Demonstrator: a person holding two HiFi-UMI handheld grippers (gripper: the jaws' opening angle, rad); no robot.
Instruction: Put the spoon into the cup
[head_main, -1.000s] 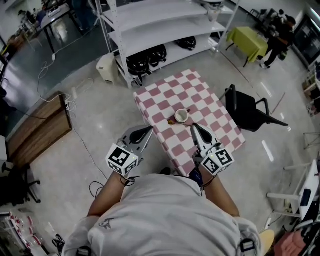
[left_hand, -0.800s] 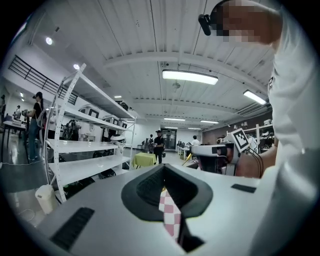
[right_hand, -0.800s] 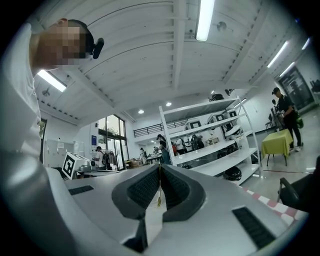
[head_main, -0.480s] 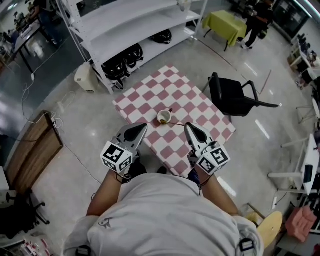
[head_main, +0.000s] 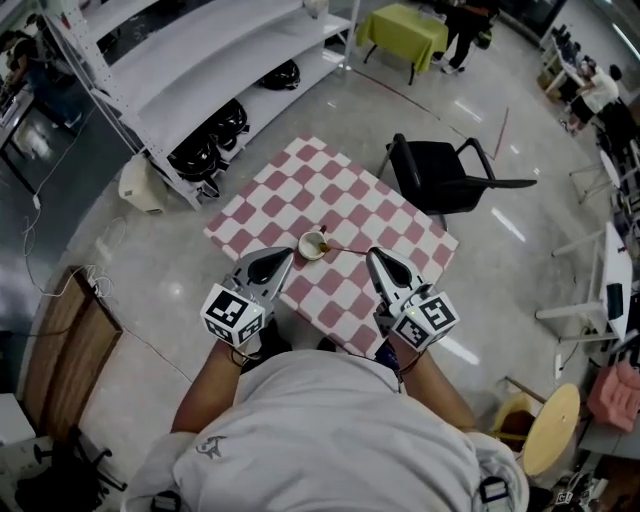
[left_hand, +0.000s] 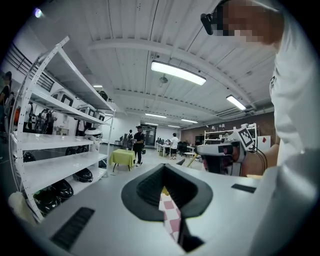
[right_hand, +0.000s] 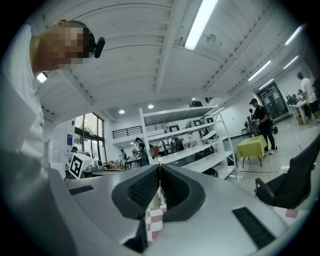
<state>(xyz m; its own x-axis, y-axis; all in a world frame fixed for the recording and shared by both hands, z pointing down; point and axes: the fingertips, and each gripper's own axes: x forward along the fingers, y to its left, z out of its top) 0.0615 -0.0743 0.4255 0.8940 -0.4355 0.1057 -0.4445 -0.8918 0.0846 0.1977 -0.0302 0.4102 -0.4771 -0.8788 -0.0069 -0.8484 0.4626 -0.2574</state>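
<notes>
Pink-and-white checked table (head_main: 352, 198) holds a small white cup (head_main: 312, 243) and thin metal spoon (head_main: 348, 250) just ahead of both closed, empty jaws, so the right gripper (head_main: 373, 255) or left gripper (head_main: 287, 255) could bump the cup over unless it opens first.

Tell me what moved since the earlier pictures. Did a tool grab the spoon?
The person shifted round the checkered table, and both tools went along: the left tool, beside the table before, now points over its edge, the right tool still over it. Nothing was grabbed. Both tools stay shut and empty; the spoon still lies beside the cup.
</notes>
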